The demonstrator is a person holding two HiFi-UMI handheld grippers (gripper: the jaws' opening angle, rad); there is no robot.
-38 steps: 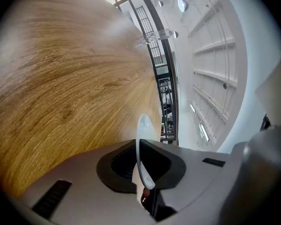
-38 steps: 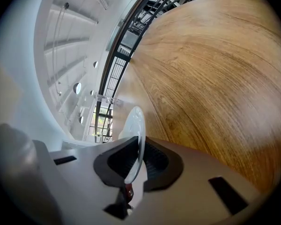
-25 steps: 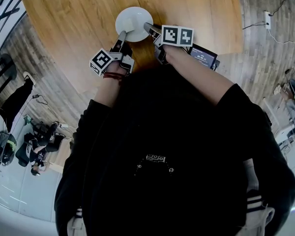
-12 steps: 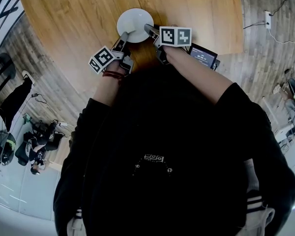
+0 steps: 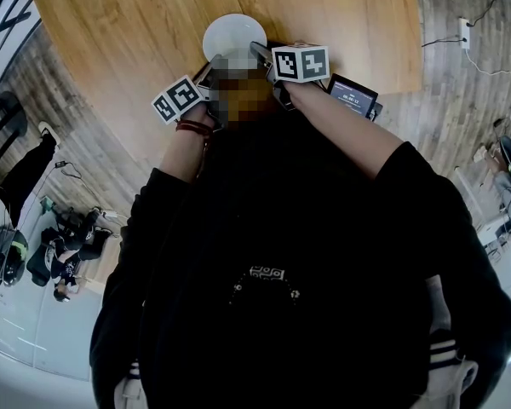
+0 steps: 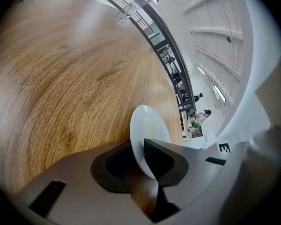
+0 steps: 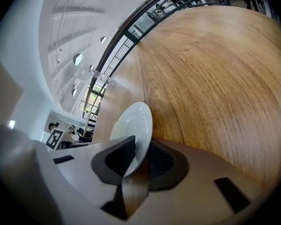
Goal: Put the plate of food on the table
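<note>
wooden table (image 5: 136,24), plank floor (image 5: 460,100), plate (image 5: 232,32) between left claw (image 6: 137,146), right claw (image 7: 143,144), both just opening

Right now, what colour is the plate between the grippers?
The plate is plain white, no pattern; clearest in the left gripper view.

No text legible — small screen (image 5: 352,98) by the right forearm, lit characters too blurred to read

white round plate (image 5: 232,34), flat on wooden table (image 5: 128,49), near its edge
</note>
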